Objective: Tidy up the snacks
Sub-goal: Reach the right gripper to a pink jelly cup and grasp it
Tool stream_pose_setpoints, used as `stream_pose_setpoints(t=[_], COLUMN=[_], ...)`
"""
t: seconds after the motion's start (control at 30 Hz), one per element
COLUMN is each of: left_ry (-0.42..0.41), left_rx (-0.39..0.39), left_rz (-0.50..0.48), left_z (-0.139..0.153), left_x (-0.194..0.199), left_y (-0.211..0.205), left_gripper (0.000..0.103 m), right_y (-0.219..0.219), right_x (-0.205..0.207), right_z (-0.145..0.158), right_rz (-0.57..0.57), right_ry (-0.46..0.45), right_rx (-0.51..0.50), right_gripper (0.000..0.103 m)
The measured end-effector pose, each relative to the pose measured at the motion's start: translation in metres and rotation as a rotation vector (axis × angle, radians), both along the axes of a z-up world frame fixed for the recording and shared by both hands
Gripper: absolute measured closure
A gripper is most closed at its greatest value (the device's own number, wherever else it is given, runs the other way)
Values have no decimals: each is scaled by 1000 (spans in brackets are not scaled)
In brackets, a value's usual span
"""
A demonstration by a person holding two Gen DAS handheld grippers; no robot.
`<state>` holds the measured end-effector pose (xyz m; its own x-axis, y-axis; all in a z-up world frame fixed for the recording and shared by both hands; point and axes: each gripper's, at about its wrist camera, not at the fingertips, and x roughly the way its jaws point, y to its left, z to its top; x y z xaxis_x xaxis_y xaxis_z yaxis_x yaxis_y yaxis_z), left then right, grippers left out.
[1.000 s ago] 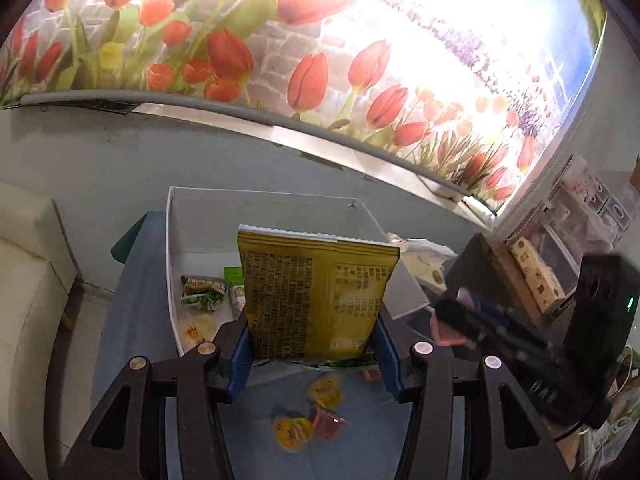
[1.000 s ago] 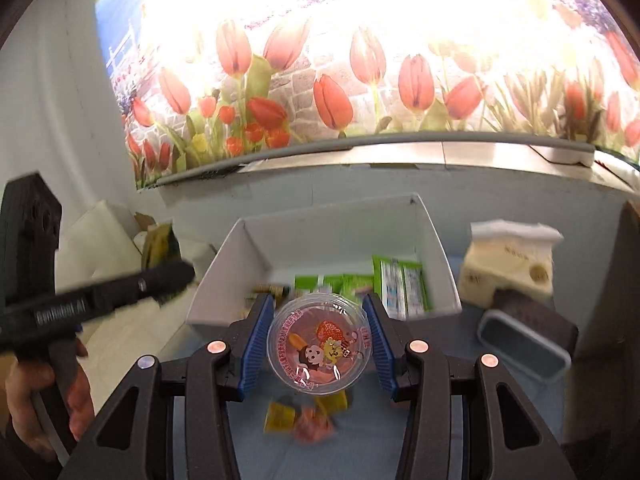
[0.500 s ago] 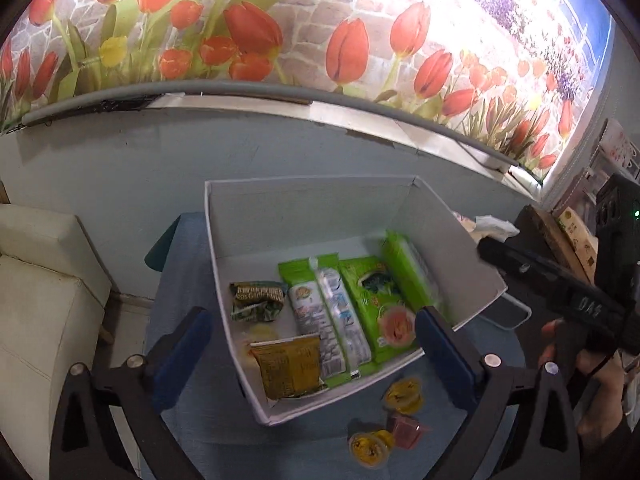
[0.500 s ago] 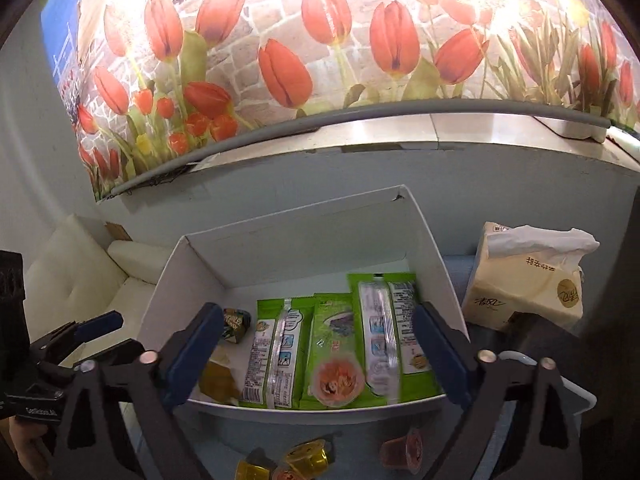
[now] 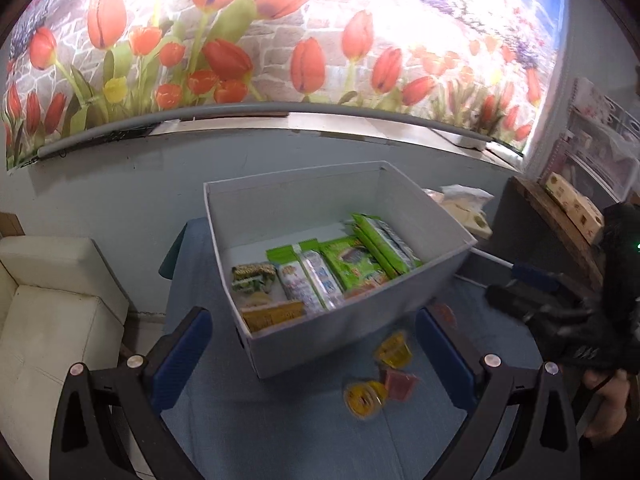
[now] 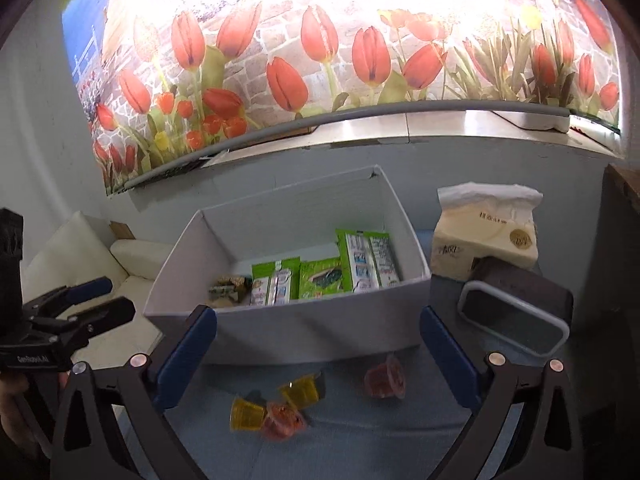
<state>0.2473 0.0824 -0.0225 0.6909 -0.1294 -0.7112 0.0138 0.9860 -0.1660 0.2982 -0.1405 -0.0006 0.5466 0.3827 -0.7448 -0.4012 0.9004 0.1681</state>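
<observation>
A white box (image 5: 352, 320) (image 6: 304, 332) stands on the blue tablecloth. It holds green snack packets (image 5: 352, 264) (image 6: 320, 280), a small dark green pack (image 5: 252, 278) and a yellow bag (image 5: 276, 314). Several small jelly cups lie on the cloth in front of the box: yellow ones (image 5: 392, 350) (image 6: 300, 390) and pink ones (image 5: 400, 386) (image 6: 384, 376). My left gripper (image 5: 316, 360) is open and empty, just short of the box. My right gripper (image 6: 318, 356) is open and empty, above the jelly cups.
A tissue pack (image 6: 486, 234) and a dark container with a grey rim (image 6: 516, 318) sit right of the box. A white sofa (image 5: 52, 320) is at the left. The tulip-mural wall is behind. Shelves (image 5: 592, 160) stand at the far right.
One second ago my left gripper held the yellow bag and my right held a round jelly cup. Both have opened and pulled back from the box. The yellow bag now lies in the box.
</observation>
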Motion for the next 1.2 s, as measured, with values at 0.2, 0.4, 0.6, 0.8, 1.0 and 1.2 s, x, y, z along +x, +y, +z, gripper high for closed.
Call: stream_pose_setpoints(t=[0.2,0.4,0.6,0.8,1.0,1.2], left_ry=[-4,15,36,55,57,66], left_rx=[-34,-62,-74,-97,-86,-90], left_rz=[-40,8,29,33,20,2], left_z=[-14,-38,-58,-67,-73,-77], left_x=[-64,-120,-158,-167,-166,-161], left_y=[-22,-30,-34,-32,-38,-47], left_gripper=[0,0,0,0,0,0], right_y=[0,0,9,27,37,42], right_x=[-44,-48,-39,-25,-24,-29], right_z=[-50,-83,-94,-114,-119,-120], right_rz=[5,-17,-29,-36,-13,32], right_ry=[68,144,150,195,174,167], right_rx=[-11,12,20,-32,-69,-58], right_gripper=[0,0,1,23,45,54])
